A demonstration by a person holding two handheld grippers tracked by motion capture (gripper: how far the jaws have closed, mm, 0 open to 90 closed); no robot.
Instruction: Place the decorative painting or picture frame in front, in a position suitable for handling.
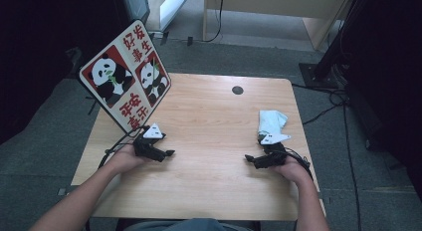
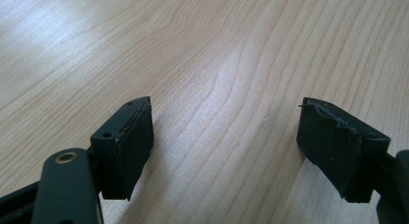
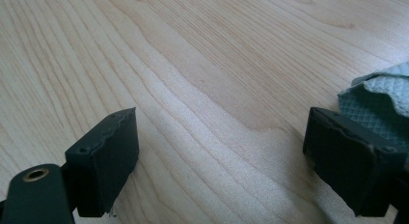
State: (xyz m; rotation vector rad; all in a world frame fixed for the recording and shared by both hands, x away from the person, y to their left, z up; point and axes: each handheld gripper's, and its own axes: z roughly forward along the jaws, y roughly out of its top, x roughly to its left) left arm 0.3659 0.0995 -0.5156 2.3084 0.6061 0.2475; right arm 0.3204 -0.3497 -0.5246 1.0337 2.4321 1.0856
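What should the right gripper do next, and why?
Probably swing the right gripper toward the cloth and bring its open jaws around the near edge. In the right gripper view the cloth lies just beyond one jaw, not between them, and bare table fills the gap. The left gripper is open too, far from it.

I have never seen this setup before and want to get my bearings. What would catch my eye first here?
The red and white panda sign stands out most, propped tilted at the far left corner of the wooden table. Next comes the crumpled pale cloth near the table's right edge, just beyond the right gripper. Both the right gripper and the left gripper rest open on the near half of the table, pointing inward.
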